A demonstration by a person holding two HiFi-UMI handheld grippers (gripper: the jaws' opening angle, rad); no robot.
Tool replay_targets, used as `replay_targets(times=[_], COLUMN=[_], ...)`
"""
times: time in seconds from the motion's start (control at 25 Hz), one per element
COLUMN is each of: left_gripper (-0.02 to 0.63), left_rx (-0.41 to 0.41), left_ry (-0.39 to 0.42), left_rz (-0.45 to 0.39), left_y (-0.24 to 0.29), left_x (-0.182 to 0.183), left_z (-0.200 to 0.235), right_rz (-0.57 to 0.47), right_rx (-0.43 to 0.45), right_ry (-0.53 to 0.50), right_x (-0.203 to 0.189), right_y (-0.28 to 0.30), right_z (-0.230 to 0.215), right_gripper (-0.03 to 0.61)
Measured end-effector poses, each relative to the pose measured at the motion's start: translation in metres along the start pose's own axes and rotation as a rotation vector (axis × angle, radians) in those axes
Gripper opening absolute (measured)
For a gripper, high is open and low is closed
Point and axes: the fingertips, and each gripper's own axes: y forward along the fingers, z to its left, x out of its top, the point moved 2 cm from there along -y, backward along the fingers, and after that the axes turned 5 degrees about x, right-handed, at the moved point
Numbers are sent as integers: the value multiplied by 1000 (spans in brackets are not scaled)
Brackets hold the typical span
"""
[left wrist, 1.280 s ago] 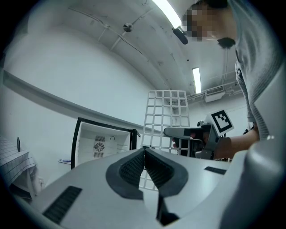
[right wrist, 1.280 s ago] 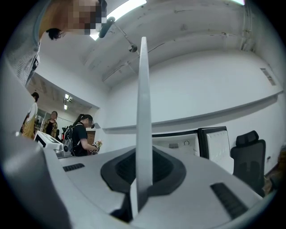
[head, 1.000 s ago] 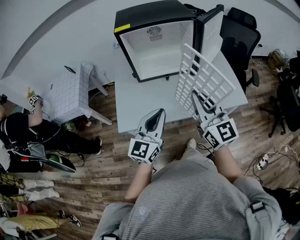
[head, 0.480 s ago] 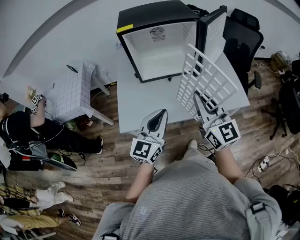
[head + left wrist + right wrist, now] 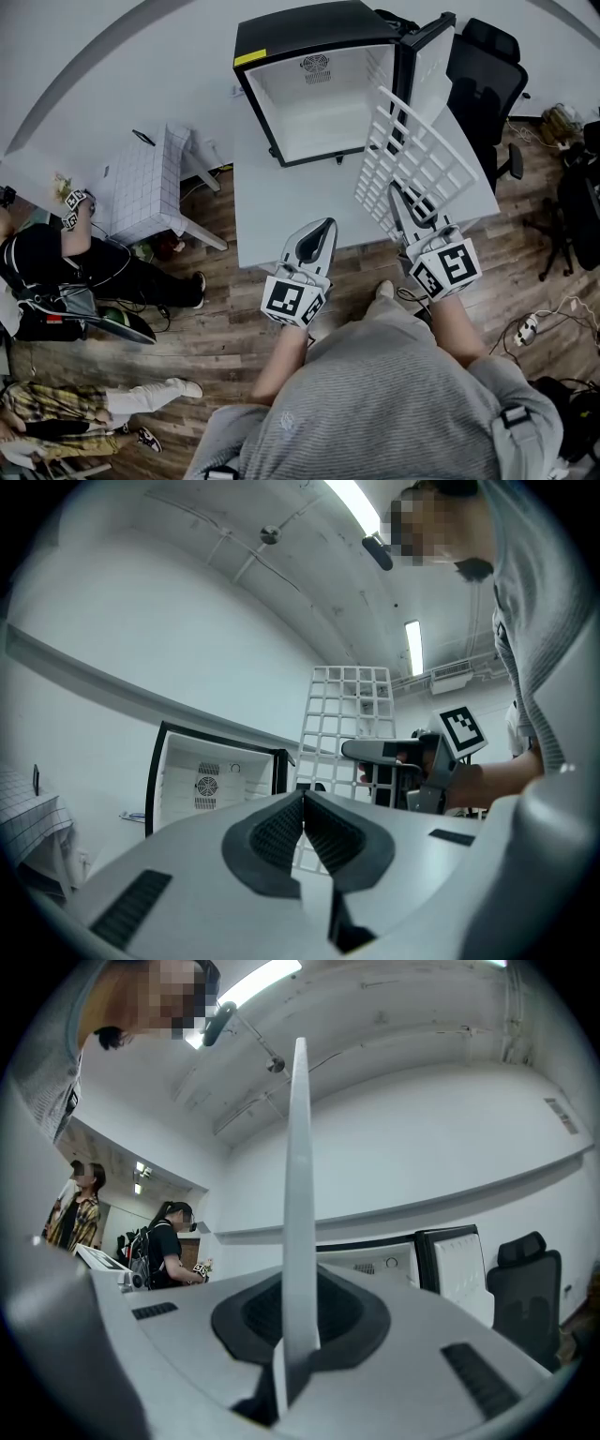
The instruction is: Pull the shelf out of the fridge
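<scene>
The black mini fridge [image 5: 314, 75] stands on the grey table [image 5: 281, 202] with its door [image 5: 427, 61] swung open to the right and its white inside bare. The white grid shelf [image 5: 412, 159] is out of the fridge, held tilted in the air over the table's right part. My right gripper [image 5: 398, 202] is shut on the shelf's near edge; in the right gripper view the shelf [image 5: 300, 1213] shows edge-on between the jaws. My left gripper [image 5: 323, 230] hovers at the table's front edge, shut and holding nothing. The left gripper view shows the shelf [image 5: 347, 724] and the fridge [image 5: 211, 775].
A black office chair [image 5: 483, 75] stands right of the fridge. A small white gridded table [image 5: 141, 187] sits to the left, with a seated person [image 5: 66, 272] beside it and another person's legs [image 5: 94, 412] at the lower left. Cables and a power strip [image 5: 525, 323] lie on the wooden floor.
The shelf and both grippers have hardly shifted. The person at the lower left has walked, legs moving to the right.
</scene>
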Motion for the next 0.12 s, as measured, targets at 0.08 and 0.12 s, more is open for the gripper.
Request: replay_targets(times=[0.08,0.12], left_gripper=[12,12], left_rx=[-1,-2], left_ry=[-1,-1], left_rz=[3,4], left_y=[4,6], left_x=[0,1], left_z=[1,2], right_rz=[2,3], right_rx=[-1,-2], right_ry=[1,2], right_x=[0,0], right_y=[3,4], right_z=[-4,-6], right_gripper=[32,32])
